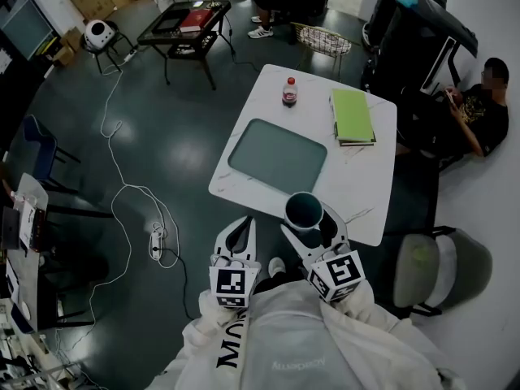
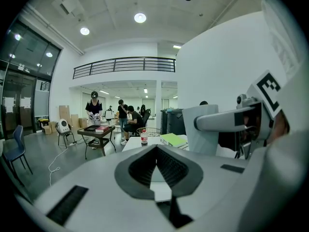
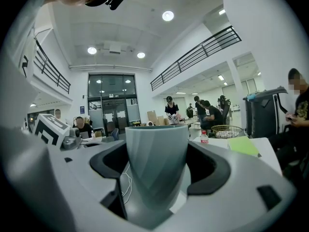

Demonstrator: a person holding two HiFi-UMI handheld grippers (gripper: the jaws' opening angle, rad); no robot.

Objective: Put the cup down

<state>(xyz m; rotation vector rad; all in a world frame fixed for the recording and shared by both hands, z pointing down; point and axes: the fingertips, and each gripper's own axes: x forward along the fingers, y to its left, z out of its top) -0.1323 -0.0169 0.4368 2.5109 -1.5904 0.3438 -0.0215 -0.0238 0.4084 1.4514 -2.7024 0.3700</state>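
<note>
The right gripper (image 1: 312, 227) grasps the cup (image 3: 155, 168): in the right gripper view its fingers (image 3: 212, 170) press on the cup's two sides, and the grey-blue cup stands upright between them with its rim well above their dark pads. In the head view the cup shows its dark open mouth from above and sits over the near edge of the white table (image 1: 357, 187), about midway along that edge, just in front of the grey mat (image 1: 278, 154). Whether its base touches the table cannot be told. The left gripper (image 1: 242, 232) is beside the right one, off the table near its near-left corner. Its fingers (image 2: 140, 170) are clenched tip to tip with nothing between them. Toward the far edge of the table a bottle (image 1: 290, 91) with a red label stands upright, and a stack of green books (image 1: 352, 116) lies near the far-right corner, well apart from the cup. A chair (image 1: 439, 266) stands off the near-right corner, and a person (image 1: 479, 112) sits on the floor beyond the right edge.
</note>
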